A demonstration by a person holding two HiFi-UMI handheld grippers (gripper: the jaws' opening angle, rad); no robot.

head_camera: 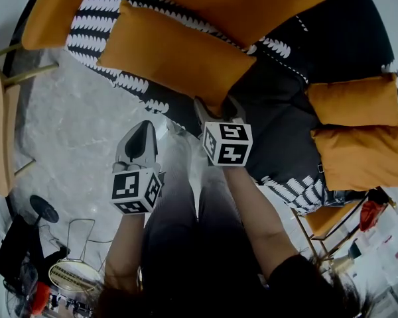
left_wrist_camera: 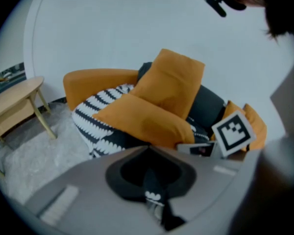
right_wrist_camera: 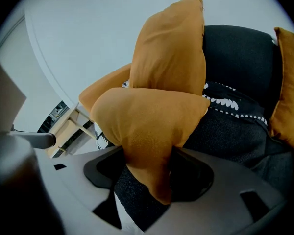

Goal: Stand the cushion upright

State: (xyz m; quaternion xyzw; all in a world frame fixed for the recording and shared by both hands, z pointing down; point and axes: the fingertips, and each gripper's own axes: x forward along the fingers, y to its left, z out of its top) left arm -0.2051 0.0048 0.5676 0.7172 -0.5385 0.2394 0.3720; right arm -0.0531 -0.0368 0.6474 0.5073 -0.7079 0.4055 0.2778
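An orange cushion lies flat on the sofa's black-and-white patterned throw. My right gripper is at the cushion's near corner. In the right gripper view that corner hangs between the jaws and both pads press on it, so the right gripper is shut on the cushion. My left gripper hovers over the floor to the left of the sofa, apart from the cushion. The left gripper's jaws are shut with nothing in them.
A second orange cushion leans upright against the dark sofa back. Two more orange cushions lie at the sofa's right end. A wooden table stands on the grey marble floor at left.
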